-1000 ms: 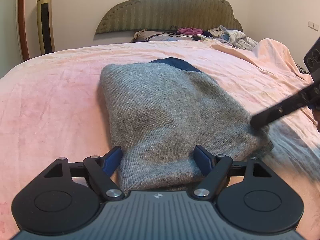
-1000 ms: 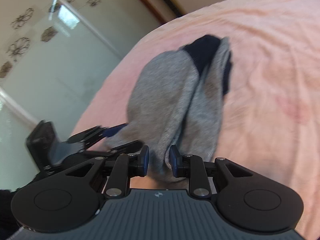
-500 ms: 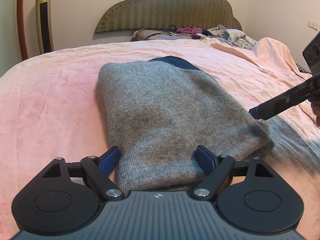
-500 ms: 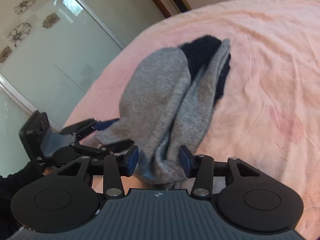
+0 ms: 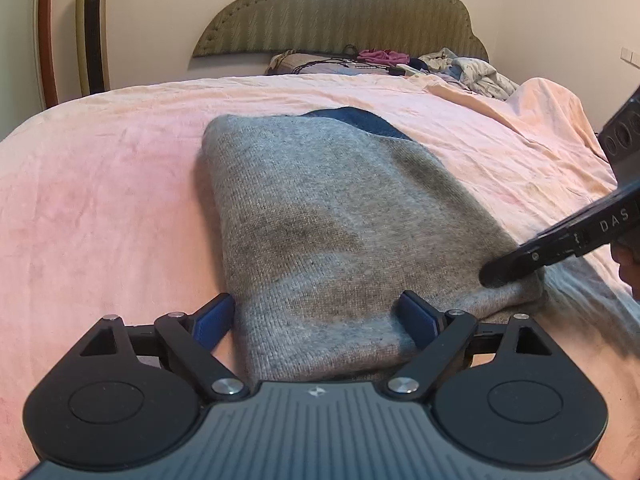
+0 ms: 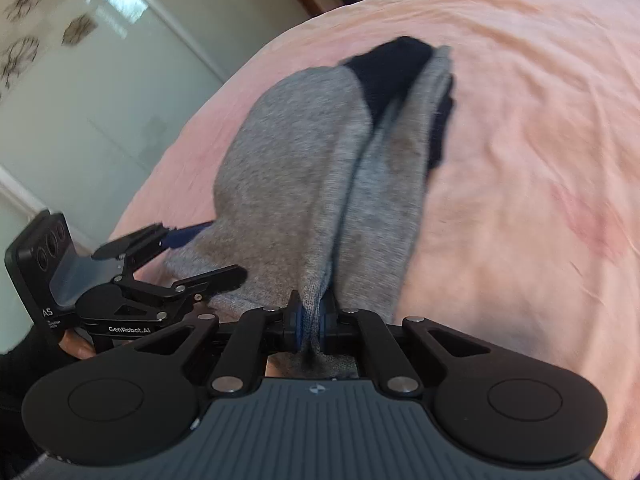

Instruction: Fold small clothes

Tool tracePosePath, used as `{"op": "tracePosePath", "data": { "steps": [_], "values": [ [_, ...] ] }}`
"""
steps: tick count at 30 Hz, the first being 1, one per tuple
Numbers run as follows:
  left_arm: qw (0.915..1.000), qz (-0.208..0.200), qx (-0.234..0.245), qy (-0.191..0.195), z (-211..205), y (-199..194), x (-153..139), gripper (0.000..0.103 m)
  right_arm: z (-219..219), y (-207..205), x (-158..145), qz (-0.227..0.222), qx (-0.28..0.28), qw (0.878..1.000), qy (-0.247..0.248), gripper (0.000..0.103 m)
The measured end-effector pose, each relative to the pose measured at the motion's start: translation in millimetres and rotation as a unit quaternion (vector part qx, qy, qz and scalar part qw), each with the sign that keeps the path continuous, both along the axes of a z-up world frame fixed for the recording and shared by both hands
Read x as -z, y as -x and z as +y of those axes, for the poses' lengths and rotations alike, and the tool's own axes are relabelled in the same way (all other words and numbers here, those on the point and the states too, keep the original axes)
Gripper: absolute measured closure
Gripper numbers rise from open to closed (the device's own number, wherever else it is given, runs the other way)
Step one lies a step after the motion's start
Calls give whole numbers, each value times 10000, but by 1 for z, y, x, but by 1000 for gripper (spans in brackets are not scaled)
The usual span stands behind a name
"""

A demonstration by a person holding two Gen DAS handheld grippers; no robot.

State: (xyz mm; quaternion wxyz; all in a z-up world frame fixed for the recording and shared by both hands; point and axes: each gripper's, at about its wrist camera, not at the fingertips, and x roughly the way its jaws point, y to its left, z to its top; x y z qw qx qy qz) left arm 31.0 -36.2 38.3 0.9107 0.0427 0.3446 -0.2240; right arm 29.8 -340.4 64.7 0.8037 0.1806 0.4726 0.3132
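A folded grey knit garment (image 5: 340, 232) with a dark navy part at its far end lies on the pink bedspread (image 5: 100, 200). My left gripper (image 5: 316, 316) is open, its blue fingertips either side of the garment's near edge. My right gripper (image 6: 310, 322) is shut on the grey garment (image 6: 304, 184), pinching its near edge between the blue pads. In the left wrist view the right gripper (image 5: 516, 266) comes in from the right onto the garment's right corner. In the right wrist view the left gripper (image 6: 192, 252) sits at the garment's left side.
The bedspread (image 6: 520, 160) runs wide on all sides of the garment. A padded headboard (image 5: 340, 8) and a heap of clothes (image 5: 460, 68) stand at the far end of the bed. A mirrored wardrobe door (image 6: 80, 100) is at the bed's side.
My right gripper opened half a second ago, then closed again on the garment's near edge. The left gripper stayed open and barely moved.
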Motion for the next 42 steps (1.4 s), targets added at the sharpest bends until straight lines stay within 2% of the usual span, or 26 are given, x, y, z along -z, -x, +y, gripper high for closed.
{"op": "tracePosePath", "data": {
  "steps": [3, 4, 5, 6, 7, 8, 10, 12, 14, 16, 17, 18, 19, 21, 24, 25, 26, 28, 31, 33, 37, 39, 42],
  "values": [
    [10000, -3, -1, 0, 1, 0, 0, 13, 0, 4, -4, -49, 41, 10000, -25, 95],
    [10000, -5, -3, 1, 1, 0, 0, 13, -1, 2, -9, -37, 78, 9999, -64, 89],
    [10000, -9, -4, -2, 1, -1, 0, 13, -2, 0, -17, -119, 157, 9998, -101, 77],
    [10000, -10, -7, -5, 1, -1, 1, 13, -3, -3, -28, -346, 355, 9986, -159, 73],
    [10000, -7, -6, -7, 1, -1, 1, 13, -5, -8, -40, -586, 601, 9960, -315, 60],
    [10000, -7, -6, -12, 0, -1, 1, 12, -5, -15, -49, -749, 777, 9930, -485, 40],
    [10000, -10, -5, -23, 0, -1, 1, 12, 4, -35, -63, -1006, 971, 9879, -666, 24],
    [10000, -9, -6, -20, 1, 0, 1, 12, 27, -59, -65, -1020, 871, 9894, -558, 26],
    [10000, -10, -7, -20, 1, 0, 1, 12, 51, -83, -59, -990, 851, 9912, -220, 26],
    [10000, -10, -2, -18, 1, -1, 1, 12, 68, -101, -44, -1040, 839, 9904, 361, 26],
    [10000, -9, -10, -6, -1, 0, 0, 12, 72, -110, -30, -971, 885, 9881, 795, 30],
    [10000, -5, -11, 9, 0, -1, 1, 12, 72, -112, -20, -1091, 890, 9857, 928, 32],
    [10000, -3, -10, 29, 0, 0, 1, 12, 68, -109, -17, -1253, 860, 9848, 840, 34],
    [10000, 0, -17, 54, 1, 0, 0, 11, 66, -103, -19, -1215, 939, 9851, 777, 34],
    [9997, -97, -221, -51, 2, 4, -1, 11, 72, -79, -35, -1385, 1154, 9780, 1050, 32],
    [9989, -213, -402, -139, 2, 8, -3, 11, 70, -63, -42, -1450, 1299, 9756, 1019, 28],
    [9972, -348, -617, -226, 2, 15, -5, 11, 68, -45, -47, -1543, 1426, 9730, 960, 19],
    [9947, -396, -885, -351, 4, 26, -8, 11, 61, -5, -54, -1808, 1652, 9654, 900, 8],
    [9913, -308, -1240, -305, 10, 43, -12, 11, 50, 48, -47, -1987, 1945, 9551, 1026, 0],
    [9895, -251, -1413, -197, 13, 51, -13, 11, 47, 73, -34, -1923, 2120, 9497, 1270, 0],
    [9865, 39, -1630, -116, 16, 57, -10, 10, 48, 90, -8, -1339, 2332, 9467, 1770, 0],
    [9859, 90, -1668, -137, 13, 62, -9, 10, 60, 99, -7, -1488, 2361, 9400, 1963, 0],
    [9852, 23, -1688, -294, 8, 67, -3, 9, 80, 106, -3, -1518, 2141, 9394, 2207, 0]
  ]
}}
